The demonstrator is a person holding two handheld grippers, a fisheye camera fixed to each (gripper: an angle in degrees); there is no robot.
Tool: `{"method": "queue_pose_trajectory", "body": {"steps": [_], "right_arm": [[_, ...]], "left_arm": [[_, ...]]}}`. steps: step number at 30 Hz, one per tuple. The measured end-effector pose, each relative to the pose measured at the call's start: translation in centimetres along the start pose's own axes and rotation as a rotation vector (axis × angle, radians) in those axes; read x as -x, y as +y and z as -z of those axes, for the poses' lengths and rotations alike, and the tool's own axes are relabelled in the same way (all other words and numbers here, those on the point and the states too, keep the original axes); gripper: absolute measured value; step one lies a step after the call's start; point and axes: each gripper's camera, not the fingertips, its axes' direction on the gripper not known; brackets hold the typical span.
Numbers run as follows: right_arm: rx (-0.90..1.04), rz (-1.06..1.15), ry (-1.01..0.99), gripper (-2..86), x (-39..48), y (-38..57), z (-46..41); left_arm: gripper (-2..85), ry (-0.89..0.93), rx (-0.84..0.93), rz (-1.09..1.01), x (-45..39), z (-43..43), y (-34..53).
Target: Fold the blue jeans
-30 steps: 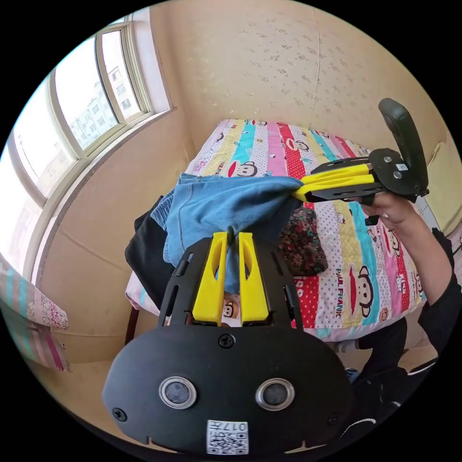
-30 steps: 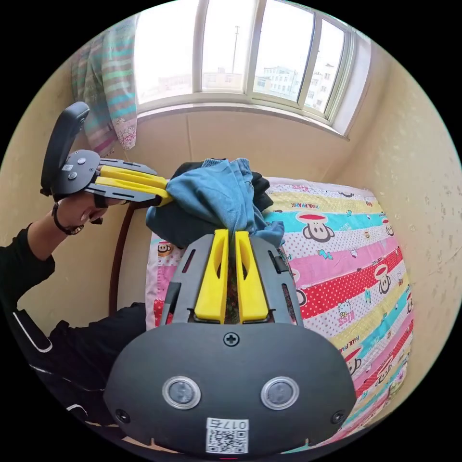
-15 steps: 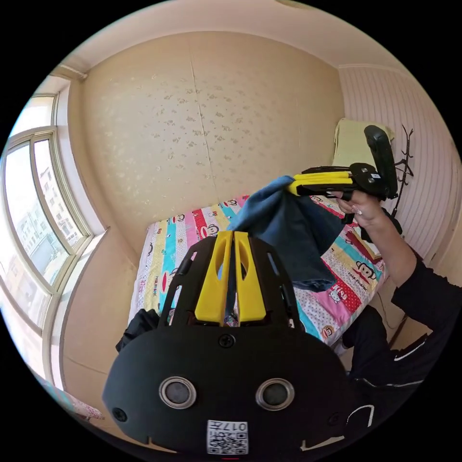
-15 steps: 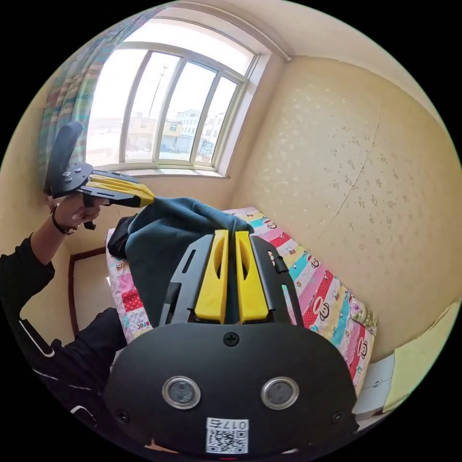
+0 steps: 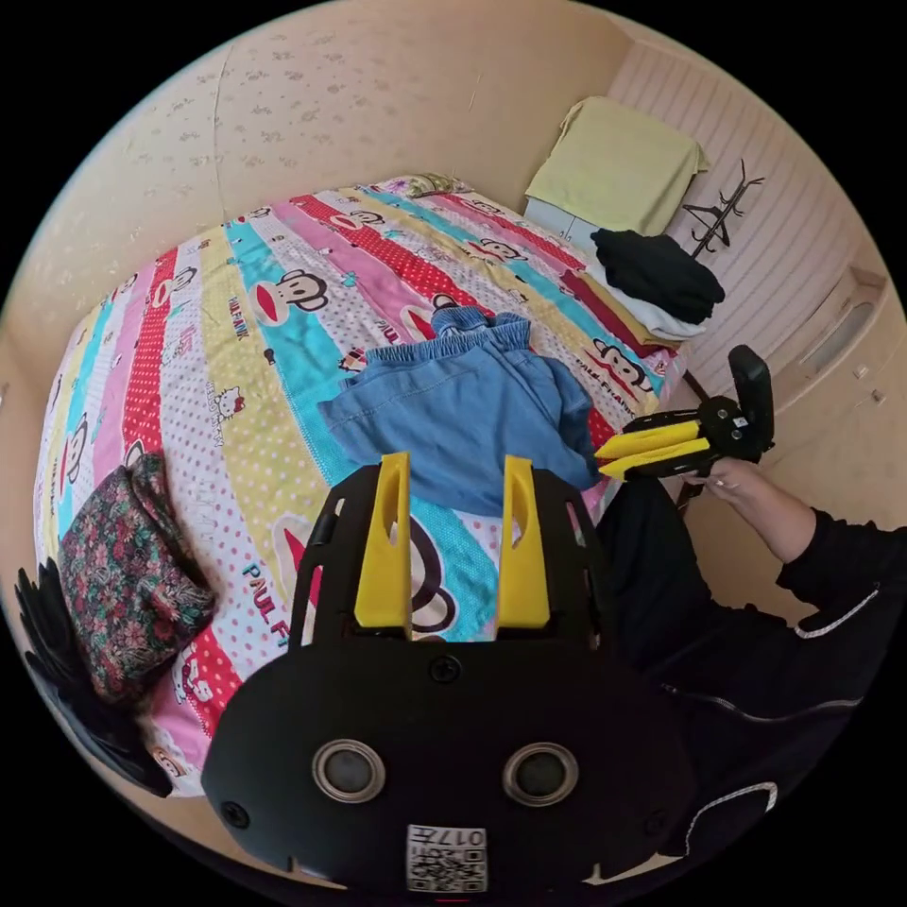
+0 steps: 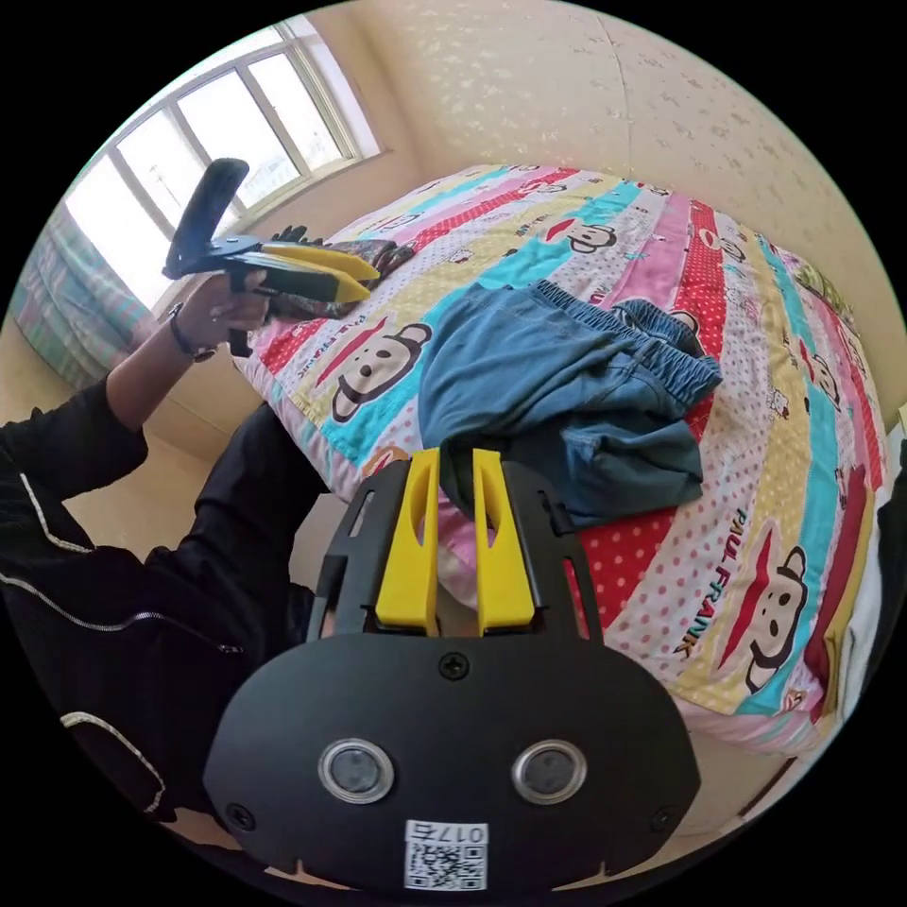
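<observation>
Left gripper (image 5: 452, 468) is hanging jaws spread wide, empty, above the bed (image 5: 189, 312). Right gripper (image 6: 456, 463) jaws are sitting nearly together at the jeans' near edge; cannot tell if pinching cloth. Blue jeans (image 5: 463, 416) are lying crumpled on the striped cartoon bedspread, elastic waistband at 12 o'clock in the left gripper view, legs bunched under.

Bed (image 5: 283, 274) with striped cartoon-monkey sheet. Blue jeans (image 5: 463, 406) lie crumpled on it just ahead of the left gripper (image 5: 453, 472), waistband on the far side. Floral cloth (image 5: 123, 576) sits on the sheet well off to that gripper's left, by the bed edge, beside a black garment (image 5: 57, 642).
</observation>
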Motion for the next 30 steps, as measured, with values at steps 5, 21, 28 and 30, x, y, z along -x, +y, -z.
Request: {"method": "queue_pose_trajectory", "body": {"steps": [5,21,28,30], "right_arm": [[-0.069,-0.082,0.091,13.7,-4.2,-2.2,2.4],[0.073,-0.543,-0.018,13.7,-24.8,-3.8,-6.1],[-0.323,0.032,-0.381,4.3,-16.1,-9.7,6.9],[-0.425,0.307,-0.499,3.9,-11.6,-9.8,13.9]], "left_arm": [[12.1,-0.091,0.182,0.061,-1.4,-10.3,-4.9],[0.9,0.381,-0.231,0.108,0.4,4.3,14.4],[12.0,0.098,-0.352,0.137,3.7,10.7,15.3],[14.2,0.088,-0.383,0.128,4.0,11.2,14.1]]}}
